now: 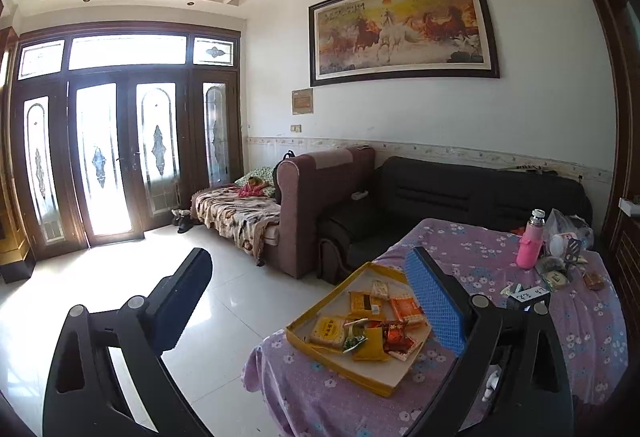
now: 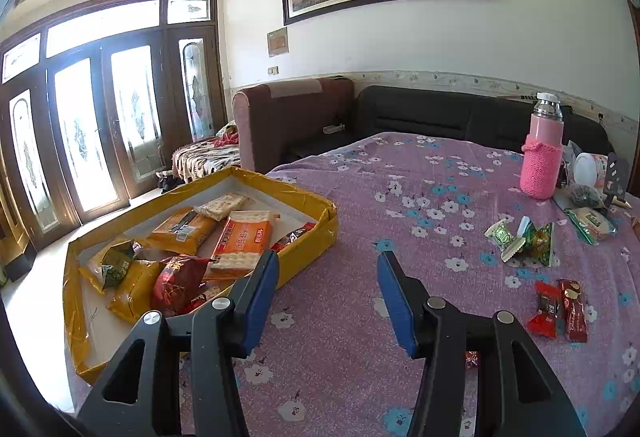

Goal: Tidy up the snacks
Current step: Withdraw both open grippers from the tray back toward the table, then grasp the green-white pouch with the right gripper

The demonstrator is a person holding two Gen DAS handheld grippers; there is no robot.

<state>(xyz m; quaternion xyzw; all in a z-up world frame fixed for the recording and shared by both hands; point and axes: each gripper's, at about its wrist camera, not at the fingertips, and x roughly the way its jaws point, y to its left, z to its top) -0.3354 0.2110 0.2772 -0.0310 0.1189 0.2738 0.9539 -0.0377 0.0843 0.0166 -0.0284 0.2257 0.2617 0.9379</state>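
Observation:
A shallow yellow box (image 1: 336, 361) sits at the near left corner of the purple flowered table (image 1: 500, 249) and holds several snack packs, among them an orange cracker pack (image 2: 244, 237) and a red bag (image 2: 176, 277). My left gripper (image 1: 308, 257) hangs wide open and empty, up off the table's left edge and level with the box. Just right of the box (image 2: 308, 241), my right gripper (image 2: 328, 261) is open over bare cloth with nothing between its blue pads. Loose on the table to its right lie green wrapped snacks (image 2: 520, 237) and red candy packs (image 2: 556, 311).
A pink bottle (image 2: 542, 157) in a knitted sleeve stands at the far right beside bags and clutter (image 2: 588, 173). A green-and-white packet (image 2: 592, 223) lies near them. A small red candy (image 2: 472, 359) sits under my right finger. Sofas (image 1: 440, 197) stand behind the table, and tiled floor (image 1: 120, 277) lies to the left.

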